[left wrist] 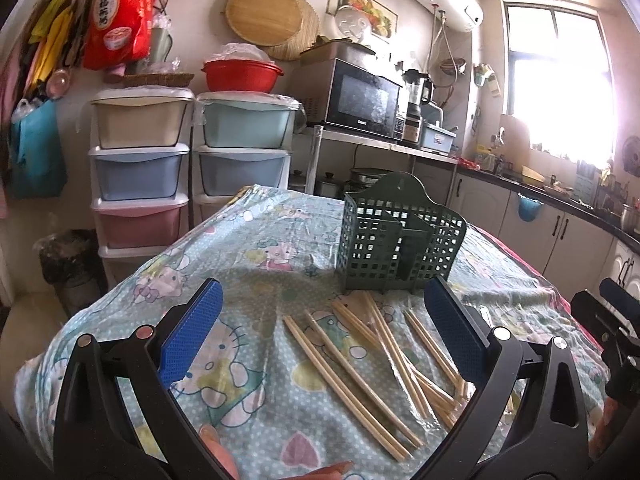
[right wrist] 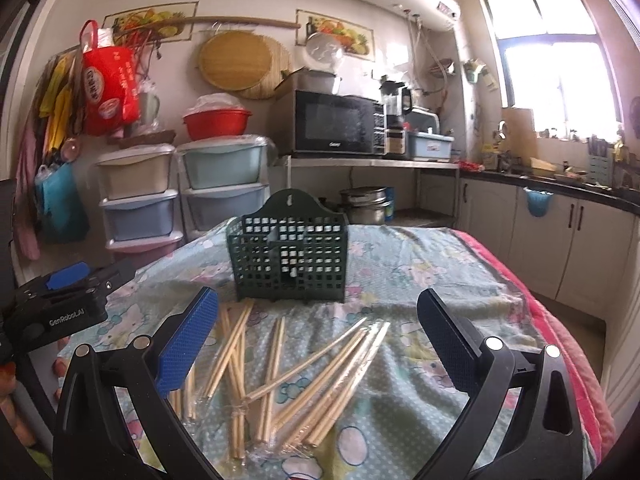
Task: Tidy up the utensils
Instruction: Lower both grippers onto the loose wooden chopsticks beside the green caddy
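Both grippers hang above the table with jaws spread wide and nothing between the blue pads: the left gripper and the right gripper. A scatter of wooden chopsticks lies flat on the cartoon-print tablecloth, loosely crossed. In the right wrist view their long axes fan from about 12 o'clock on the left of the pile to about 1 or 2 o'clock on the right. Just beyond them, at 12 o'clock, the dark green perforated utensil holder stands upright, its open top up and its hanging tab at the back.
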